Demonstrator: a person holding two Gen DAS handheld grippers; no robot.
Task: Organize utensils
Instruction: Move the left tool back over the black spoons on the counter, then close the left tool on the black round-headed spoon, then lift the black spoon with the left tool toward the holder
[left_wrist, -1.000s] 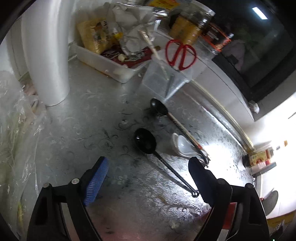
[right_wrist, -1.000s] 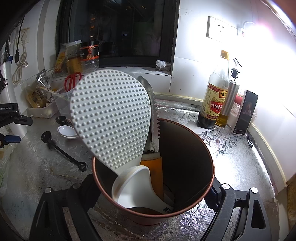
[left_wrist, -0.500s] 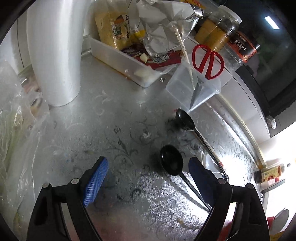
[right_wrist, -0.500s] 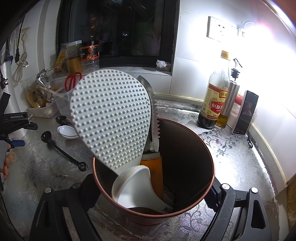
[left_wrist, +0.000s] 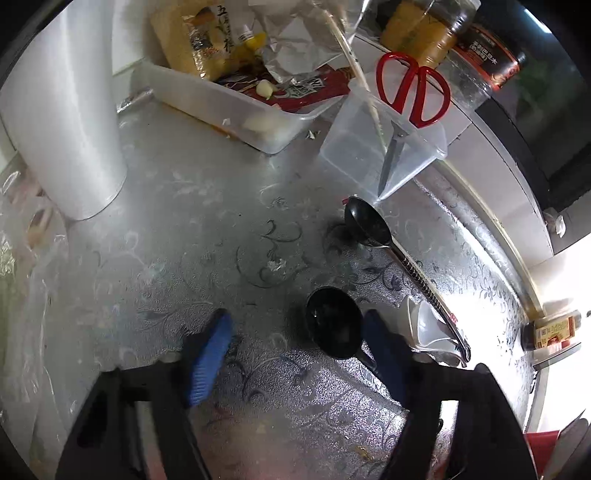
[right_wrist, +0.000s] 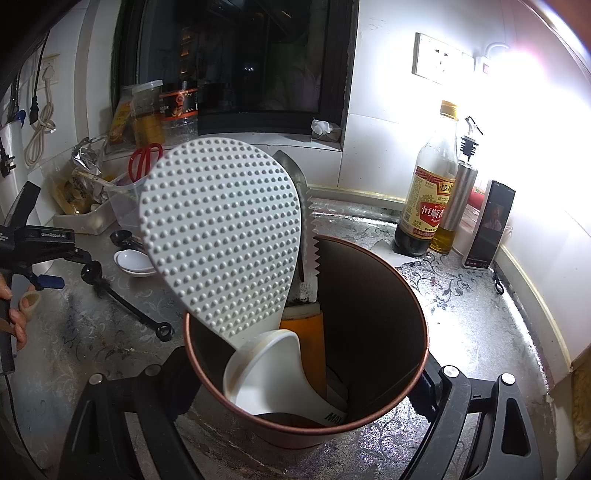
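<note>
left gripper (left_wrist: 297, 338) closing around the black ladle (left_wrist: 334, 321), untouched; right gripper (right_wrist: 306, 384) clamps the holder (right_wrist: 373, 314)

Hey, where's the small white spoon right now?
The white spoon lies on the counter at the left of the right wrist view, beside the black ladle and in front of the clear container holding the red scissors.

Two black spoons (left_wrist: 334, 323), one white spoon (right_wrist: 135, 261), one rice paddle (right_wrist: 221, 236), one copper holder (right_wrist: 384, 402), one red scissors (left_wrist: 413, 90), two bottles (right_wrist: 428, 206)
</note>
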